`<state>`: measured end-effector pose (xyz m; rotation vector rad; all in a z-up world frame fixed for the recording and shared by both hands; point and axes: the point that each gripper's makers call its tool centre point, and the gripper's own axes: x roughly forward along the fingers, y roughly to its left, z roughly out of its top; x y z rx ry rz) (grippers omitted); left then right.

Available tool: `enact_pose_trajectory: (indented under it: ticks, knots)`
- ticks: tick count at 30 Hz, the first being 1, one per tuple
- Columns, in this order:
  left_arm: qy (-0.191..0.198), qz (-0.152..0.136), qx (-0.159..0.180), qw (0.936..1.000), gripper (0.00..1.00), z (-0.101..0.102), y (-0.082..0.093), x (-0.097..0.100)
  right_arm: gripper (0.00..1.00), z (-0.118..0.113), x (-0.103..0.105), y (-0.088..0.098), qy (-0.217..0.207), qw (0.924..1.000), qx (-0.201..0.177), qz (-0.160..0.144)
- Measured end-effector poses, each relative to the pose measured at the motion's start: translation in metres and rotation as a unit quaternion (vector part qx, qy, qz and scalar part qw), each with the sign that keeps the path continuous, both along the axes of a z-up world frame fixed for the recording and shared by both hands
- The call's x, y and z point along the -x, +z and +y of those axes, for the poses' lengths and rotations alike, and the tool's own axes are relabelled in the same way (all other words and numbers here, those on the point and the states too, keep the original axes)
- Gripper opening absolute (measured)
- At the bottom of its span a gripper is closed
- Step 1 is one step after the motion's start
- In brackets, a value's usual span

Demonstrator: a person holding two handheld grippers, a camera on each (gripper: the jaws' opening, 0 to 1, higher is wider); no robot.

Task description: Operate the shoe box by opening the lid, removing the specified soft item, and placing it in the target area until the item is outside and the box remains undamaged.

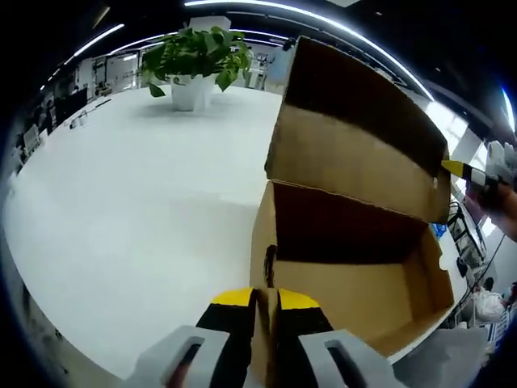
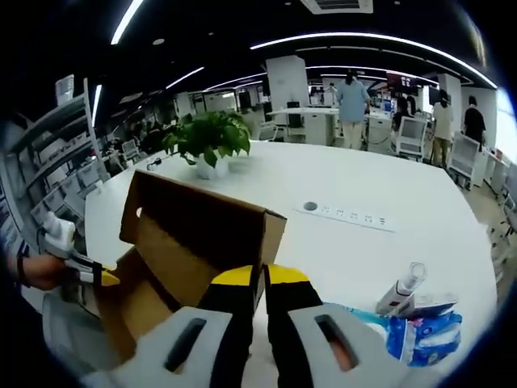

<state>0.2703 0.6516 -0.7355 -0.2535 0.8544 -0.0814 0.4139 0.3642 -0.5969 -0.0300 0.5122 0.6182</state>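
White office table [image 2: 388, 186], potted plant [image 2: 208, 139], open shoe box [image 1: 355, 242], power strip [image 2: 343, 214].

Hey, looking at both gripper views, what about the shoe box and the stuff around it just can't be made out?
- Shoe box floor, left gripper view: the front wall and left gripper hide most of it.
- Box inside, right gripper view: raised lid blocks it.
- Blue packet, right gripper view: edge cuts it off, print too small.
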Motion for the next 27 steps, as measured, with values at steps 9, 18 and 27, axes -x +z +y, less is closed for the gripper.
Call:
enact_pose_trajectory:
  ticks: [9,18,27]
  knots:
    - [0.018,0.000,0.015,0.9997,0.10,-0.005,0.001,-0.014,0.01,0.001,0.019,0.012,0.013,0.9991,0.018,-0.037]
    - [0.026,-0.004,0.024,0.9994,0.13,-0.014,0.001,-0.023,0.01,-0.002,0.041,-0.008,-0.018,0.9991,0.015,-0.036]
    - [0.025,-0.015,0.055,0.9980,0.16,-0.013,0.004,-0.018,0.01,-0.008,0.059,-0.028,-0.038,0.9991,0.003,-0.019]
